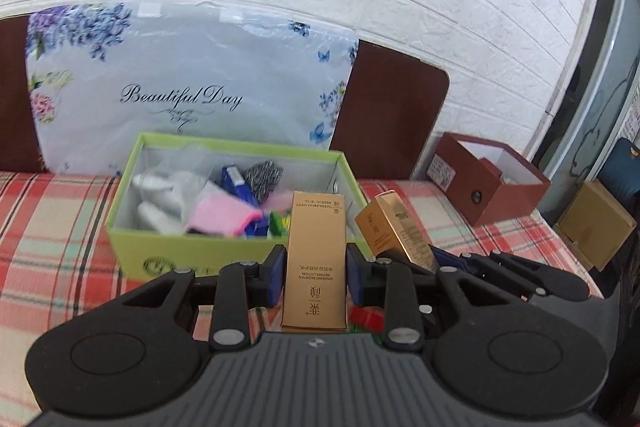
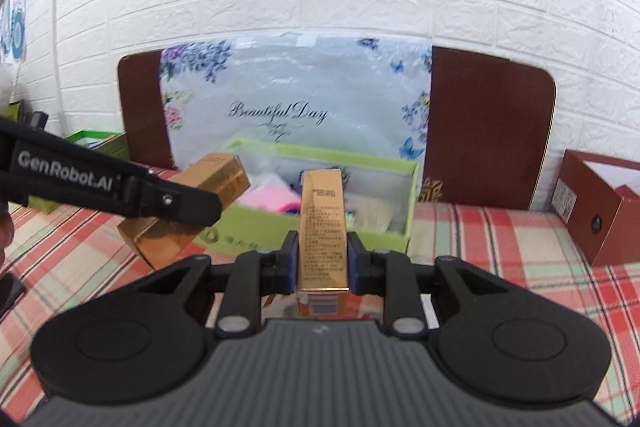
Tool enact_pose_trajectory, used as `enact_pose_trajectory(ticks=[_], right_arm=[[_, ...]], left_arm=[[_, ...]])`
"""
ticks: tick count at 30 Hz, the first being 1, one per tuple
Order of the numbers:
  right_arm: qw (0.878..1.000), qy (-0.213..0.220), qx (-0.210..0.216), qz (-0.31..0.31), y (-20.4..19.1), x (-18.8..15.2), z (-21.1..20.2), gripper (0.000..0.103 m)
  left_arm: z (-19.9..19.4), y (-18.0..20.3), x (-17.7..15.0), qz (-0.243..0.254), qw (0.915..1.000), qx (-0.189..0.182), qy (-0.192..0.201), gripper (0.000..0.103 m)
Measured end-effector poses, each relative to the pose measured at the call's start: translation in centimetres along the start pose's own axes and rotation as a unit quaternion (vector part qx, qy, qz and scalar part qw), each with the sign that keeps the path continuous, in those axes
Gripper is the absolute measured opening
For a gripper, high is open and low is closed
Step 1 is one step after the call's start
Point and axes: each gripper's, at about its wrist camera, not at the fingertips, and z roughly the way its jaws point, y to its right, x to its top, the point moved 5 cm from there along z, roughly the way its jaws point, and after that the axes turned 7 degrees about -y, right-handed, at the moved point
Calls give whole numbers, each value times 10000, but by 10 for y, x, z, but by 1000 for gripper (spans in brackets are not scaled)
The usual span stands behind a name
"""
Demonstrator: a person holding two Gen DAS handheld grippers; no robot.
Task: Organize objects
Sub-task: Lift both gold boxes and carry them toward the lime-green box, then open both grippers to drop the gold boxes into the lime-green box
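My left gripper (image 1: 316, 269) is shut on a tall gold carton (image 1: 315, 259) and holds it upright in front of the green box (image 1: 132, 227). My right gripper (image 2: 322, 263) is shut on a second gold carton (image 2: 323, 227), also just in front of the green box (image 2: 384, 231). The right gripper and its carton (image 1: 394, 229) show to the right in the left wrist view. The left gripper's arm and its carton (image 2: 188, 211) cross the left side of the right wrist view. The green box holds a pink cloth (image 1: 222, 215), white bottles (image 1: 160, 203) and other small items.
A plaid cloth (image 1: 48, 227) covers the surface. A floral "Beautiful Day" bag (image 1: 184, 95) leans on a brown board (image 1: 392, 107) behind the green box. A dark red open box (image 1: 488, 183) stands at the right. Another green box (image 2: 96, 143) sits far left.
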Motion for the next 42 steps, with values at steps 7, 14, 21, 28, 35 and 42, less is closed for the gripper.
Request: enact_pose_trajectory(ticks=[7,14,21,28,35,42], right_arm=[[9994,68,-325,-23,26,42,55,23],[9984,152,-514,-150,31,58,122,41],[9947,364,-755,-599,21,33,133,91],[9968,267,-728,-188,24,29,106,103],[9950,547,-788,-264,27,32,32,103],[9945,650,-776,-287,16,16,-35,103]], left_arm=[[61,-7,50,-95,9999,117,-37,33],[115,-25,65,118,9978,608,255,81],[108,-42,44,104,9973,598,411,83],[71,-36,35,-4,9971,720,229,83],[5,-21,6,-105,9968,728,329,83],[-49,-8,-39,-149,9958,753,503,85]])
